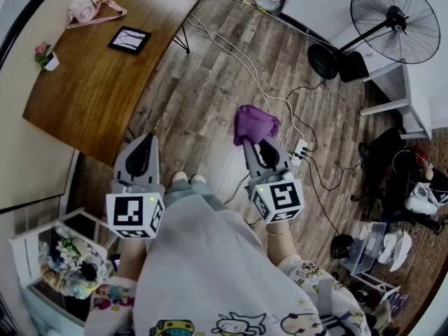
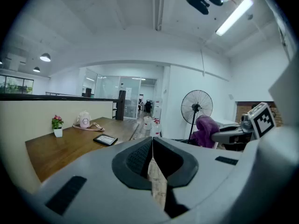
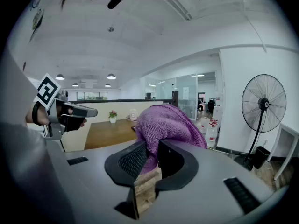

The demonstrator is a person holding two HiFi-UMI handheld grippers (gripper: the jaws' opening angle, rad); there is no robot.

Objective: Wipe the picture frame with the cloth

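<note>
Jaws of the right gripper (image 3: pixel 150 158) are pinching a bunched purple cloth (image 3: pixel 166 125). Beside it, the left gripper (image 2: pixel 152 146) is hovering with its jaws pressed together on nothing. Well apart from both, the picture frame (image 1: pixel 129 39) is lying flat on a wooden table (image 1: pixel 91 89), its picture too small to make out. Farther along, a white pot (image 1: pixel 51 61) is holding a pink flower (image 1: pixel 42 50).

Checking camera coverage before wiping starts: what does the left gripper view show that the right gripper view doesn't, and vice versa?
Left only: the picture frame flat on the table, and the left gripper, jaws shut and empty. Right only: the right gripper seen close up, jaws clamped on the cloth. Both: table, flower pot, fan, cloth.
</note>
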